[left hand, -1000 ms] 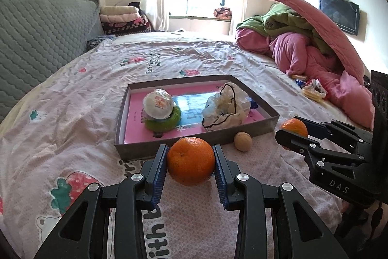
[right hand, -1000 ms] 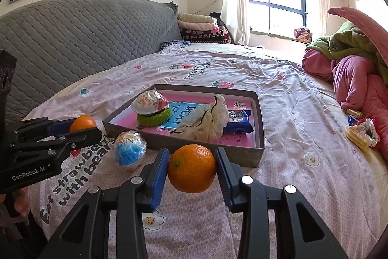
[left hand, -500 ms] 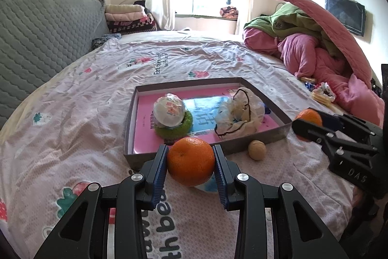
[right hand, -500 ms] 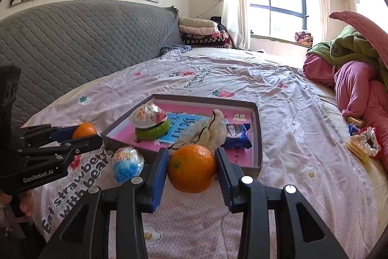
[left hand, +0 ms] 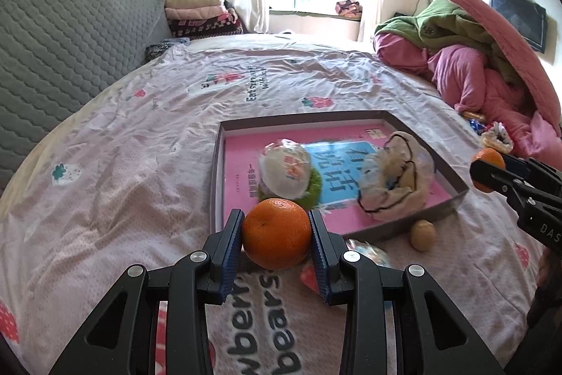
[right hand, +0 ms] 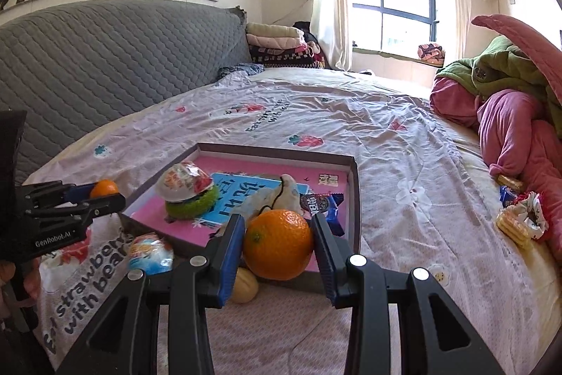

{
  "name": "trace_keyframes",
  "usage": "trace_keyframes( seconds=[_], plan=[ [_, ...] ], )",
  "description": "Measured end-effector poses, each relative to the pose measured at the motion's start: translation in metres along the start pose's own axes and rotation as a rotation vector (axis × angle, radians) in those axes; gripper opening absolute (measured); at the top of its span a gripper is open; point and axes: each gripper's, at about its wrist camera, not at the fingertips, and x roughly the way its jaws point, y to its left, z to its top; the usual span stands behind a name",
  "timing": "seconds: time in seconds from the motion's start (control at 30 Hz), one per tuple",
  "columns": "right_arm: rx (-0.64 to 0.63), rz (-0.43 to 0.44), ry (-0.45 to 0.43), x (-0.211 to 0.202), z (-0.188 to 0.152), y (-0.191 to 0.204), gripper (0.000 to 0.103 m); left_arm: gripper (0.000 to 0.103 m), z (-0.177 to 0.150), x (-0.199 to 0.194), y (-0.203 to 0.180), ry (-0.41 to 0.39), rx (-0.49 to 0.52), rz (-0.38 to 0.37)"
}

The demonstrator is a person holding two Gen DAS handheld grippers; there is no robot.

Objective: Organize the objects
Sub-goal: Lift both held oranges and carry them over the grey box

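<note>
My left gripper (left hand: 276, 236) is shut on an orange (left hand: 276, 232) and holds it above the near left corner of a grey box (left hand: 216, 171) with a pink book inside. My right gripper (right hand: 277, 243) is shut on a second orange (right hand: 279, 243) and holds it over the box's near edge (right hand: 355, 199). In the box lie a wrapped white ball on a green scrubber (left hand: 286, 169), a crumpled bag (left hand: 395, 178) and a blue cookie pack (right hand: 325, 204). A walnut (left hand: 422, 235) and a blue wrapped ball (right hand: 150, 252) lie on the bed in front of the box.
The bed sheet (left hand: 140, 164) is pink with strawberry prints. A grey padded headboard (right hand: 105, 58) stands at the left. Pink and green bedding (left hand: 474, 58) is piled at the right, with snack packs (right hand: 520, 220) beside it. Folded blankets (left hand: 203, 16) lie at the far end.
Both grippers have moved forward and up toward the box, each still holding its orange. The box now looks nearer in both views.
</note>
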Motion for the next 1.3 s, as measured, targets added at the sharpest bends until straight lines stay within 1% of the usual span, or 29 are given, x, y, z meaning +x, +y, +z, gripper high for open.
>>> trace_keyframes(
  seconds=[0.23,0.5,0.63,0.9,1.03,1.3],
  plan=[
    [0.001,-0.016,0.027,0.02,0.001,-0.008,0.04,0.037,0.005,0.023,0.008,0.032,-0.003,-0.001],
    [-0.01,-0.032,0.032,0.032,0.003,-0.011,0.04,0.037,0.013,0.036,0.012,0.028,0.0,0.004],
    [-0.013,-0.042,0.043,0.041,0.003,-0.013,0.04,0.037,0.014,0.044,0.013,0.039,-0.005,-0.001],
    [-0.011,-0.041,0.096,0.063,0.0,-0.016,0.04,0.037,0.01,0.058,0.012,0.069,0.0,-0.01],
    [0.016,-0.029,0.128,0.071,-0.005,-0.019,0.04,0.037,0.009,0.062,0.013,0.084,-0.009,-0.018],
    [0.031,-0.023,0.156,0.079,-0.01,-0.021,0.04,0.037,0.006,0.073,0.011,0.1,-0.004,-0.027]
  ],
)
